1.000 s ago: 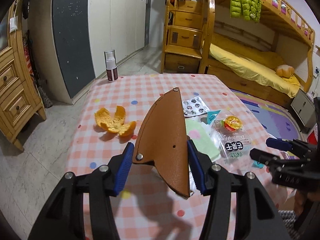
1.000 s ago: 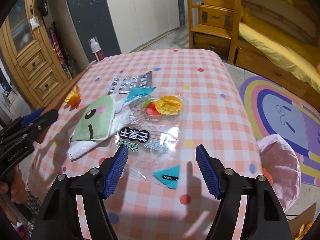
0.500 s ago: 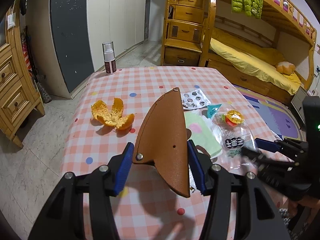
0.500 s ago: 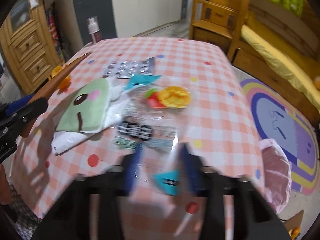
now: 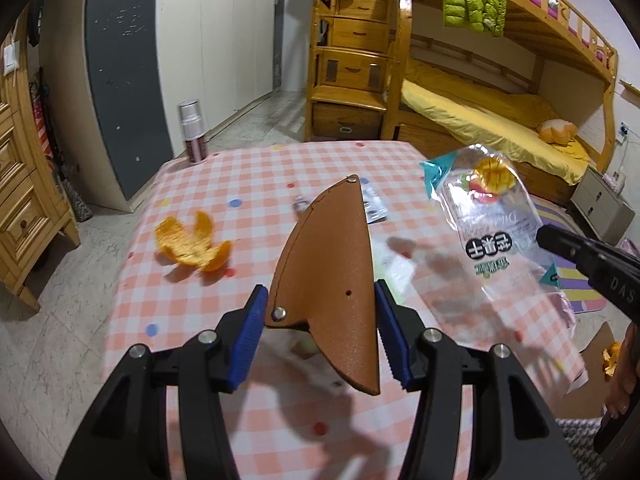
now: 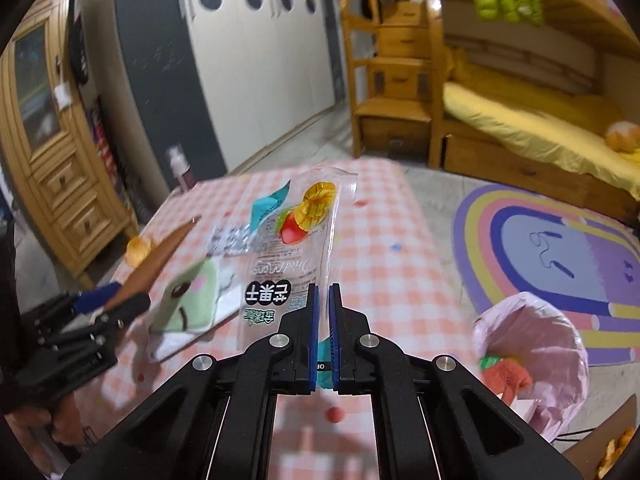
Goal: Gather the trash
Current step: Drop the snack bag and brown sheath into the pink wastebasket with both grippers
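Right gripper jaws clamping clear snack wrapper, lifted above table

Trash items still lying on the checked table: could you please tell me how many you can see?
3: orange peel at the left side, a pill blister pack mid-table, and a green-faced wrapper nearer the left gripper. Others may be hidden.
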